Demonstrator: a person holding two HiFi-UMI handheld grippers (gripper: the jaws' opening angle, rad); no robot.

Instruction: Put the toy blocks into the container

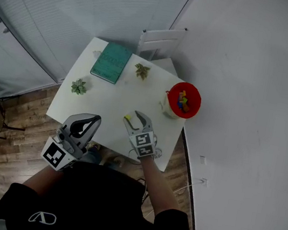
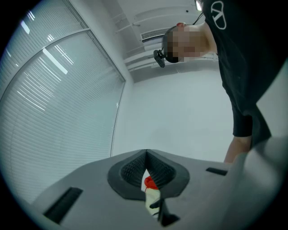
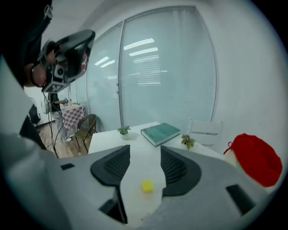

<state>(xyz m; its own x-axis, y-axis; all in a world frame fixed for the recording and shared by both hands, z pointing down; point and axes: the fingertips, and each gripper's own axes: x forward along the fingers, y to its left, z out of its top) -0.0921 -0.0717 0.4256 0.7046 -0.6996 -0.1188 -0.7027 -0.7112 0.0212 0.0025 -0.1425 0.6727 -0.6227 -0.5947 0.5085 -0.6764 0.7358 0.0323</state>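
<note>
A small yellow block (image 1: 127,117) lies on the white table (image 1: 113,101) near its front edge. My right gripper (image 1: 136,120) hangs over it, open; in the right gripper view the yellow block (image 3: 147,186) sits on the table between the two spread jaws of the right gripper (image 3: 144,152), and neither pad presses on it. The red container (image 1: 183,100) stands at the table's right edge with several coloured blocks inside; the red container (image 3: 253,158) is to the right of the jaws. My left gripper (image 1: 95,120) is shut and empty, off the table's front-left edge; in its own view the left gripper (image 2: 146,155) faces the wall.
A green book (image 1: 110,62) lies at the back of the table. One small plant (image 1: 142,71) stands beside the book, another plant (image 1: 78,86) near the left edge. A white chair (image 1: 162,41) stands behind the table, and a wall runs along the right.
</note>
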